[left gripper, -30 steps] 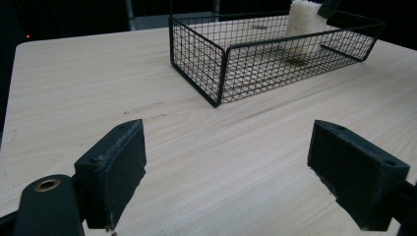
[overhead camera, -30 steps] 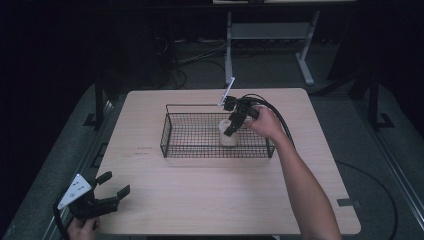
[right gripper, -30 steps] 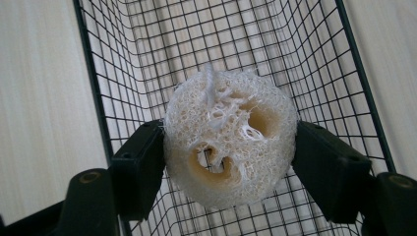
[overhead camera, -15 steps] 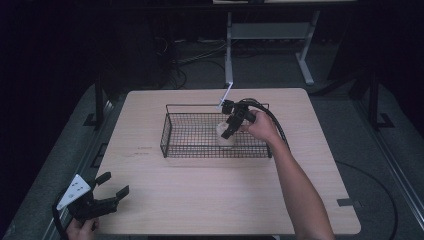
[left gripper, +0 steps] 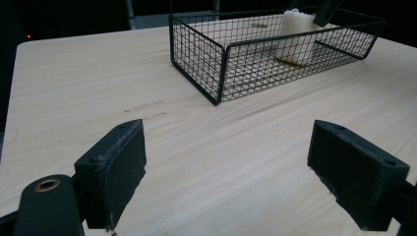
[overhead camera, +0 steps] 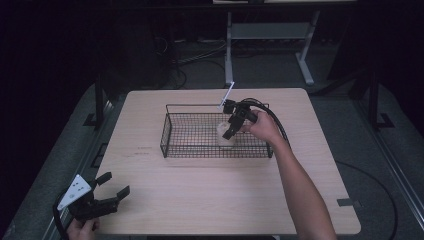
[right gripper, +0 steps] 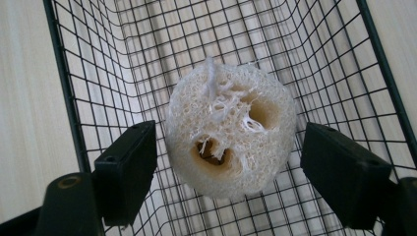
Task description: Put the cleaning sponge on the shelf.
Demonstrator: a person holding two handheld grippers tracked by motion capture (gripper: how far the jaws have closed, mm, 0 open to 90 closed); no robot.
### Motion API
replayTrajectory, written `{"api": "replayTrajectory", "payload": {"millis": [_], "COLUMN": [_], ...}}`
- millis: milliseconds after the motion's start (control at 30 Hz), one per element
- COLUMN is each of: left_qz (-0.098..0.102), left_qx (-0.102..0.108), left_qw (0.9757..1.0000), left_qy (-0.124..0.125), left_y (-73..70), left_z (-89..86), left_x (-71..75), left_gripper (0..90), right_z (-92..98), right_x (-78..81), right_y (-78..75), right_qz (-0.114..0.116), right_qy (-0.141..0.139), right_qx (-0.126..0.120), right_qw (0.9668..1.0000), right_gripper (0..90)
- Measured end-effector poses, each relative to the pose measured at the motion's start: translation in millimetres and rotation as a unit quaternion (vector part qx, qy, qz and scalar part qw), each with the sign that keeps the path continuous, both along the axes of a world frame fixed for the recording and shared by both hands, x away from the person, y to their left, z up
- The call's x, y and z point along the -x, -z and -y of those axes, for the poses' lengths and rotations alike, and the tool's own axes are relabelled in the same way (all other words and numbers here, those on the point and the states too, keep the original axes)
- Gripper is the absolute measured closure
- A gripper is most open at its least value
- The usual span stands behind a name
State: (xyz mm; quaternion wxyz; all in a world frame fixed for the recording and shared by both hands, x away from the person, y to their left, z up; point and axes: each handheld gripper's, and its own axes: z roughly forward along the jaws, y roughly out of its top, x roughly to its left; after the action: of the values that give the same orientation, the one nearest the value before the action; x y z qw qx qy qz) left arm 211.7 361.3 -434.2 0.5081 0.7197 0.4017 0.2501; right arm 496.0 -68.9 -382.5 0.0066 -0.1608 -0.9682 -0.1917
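Observation:
A pale loofah sponge (right gripper: 231, 130) stands upright on the floor of a black wire basket (overhead camera: 165, 135), near its right end. My right gripper (right gripper: 228, 177) points down over it. Its jaws have just been opening, and the loofah (overhead camera: 224, 137) is between the pads with a small gap on each side. In the high view the right gripper (overhead camera: 228, 133) reaches in over the basket's far rim. My left gripper (overhead camera: 114, 186) rests open at the table's front left corner, holding nothing. From the left gripper (left gripper: 226, 162) view, the basket (left gripper: 196, 54) and loofah (left gripper: 297, 37) are far ahead.
The light wooden table (overhead camera: 200, 200) has bare surface in front of and to the left of the basket. A black cable (overhead camera: 277, 122) loops from the right gripper over the basket's right end. A white metal stand (overhead camera: 270, 35) is on the dark floor beyond the table.
The right hand and its gripper dipped slightly lower into the basket over the loofah. The left gripper kept still.

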Motion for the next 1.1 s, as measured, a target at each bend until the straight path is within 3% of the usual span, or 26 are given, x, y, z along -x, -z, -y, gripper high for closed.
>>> {"api": "replayTrajectory", "payload": {"millis": [433, 633, 1100], "left_qz": [0.001, 0.001, 0.001], "left_qx": [0.002, 0.001, -0.001], "left_qw": [1.0000, 1.0000, 1.0000], "left_qy": [-0.001, -0.001, -0.001], "left_y": [-0.4, -0.6, -0.5], "left_z": [-0.7, -0.7, -0.2], "left_x": [1.0, 1.4, 1.2], "left_gripper": [13.9, 13.9, 13.9], "right_z": [11.4, 12.5, 18.4], "right_x": [10.2, 20.9, 35.5], "right_y": [-23.4, -35.4, -43.0], "right_qz": [0.015, 0.025, 0.034], "right_qy": [0.006, -0.005, -0.014], "right_qx": [-0.018, -0.022, -0.034], "right_qw": [0.9997, 0.9994, 0.9988], "right_gripper": [18.8, 18.7, 18.7]}}
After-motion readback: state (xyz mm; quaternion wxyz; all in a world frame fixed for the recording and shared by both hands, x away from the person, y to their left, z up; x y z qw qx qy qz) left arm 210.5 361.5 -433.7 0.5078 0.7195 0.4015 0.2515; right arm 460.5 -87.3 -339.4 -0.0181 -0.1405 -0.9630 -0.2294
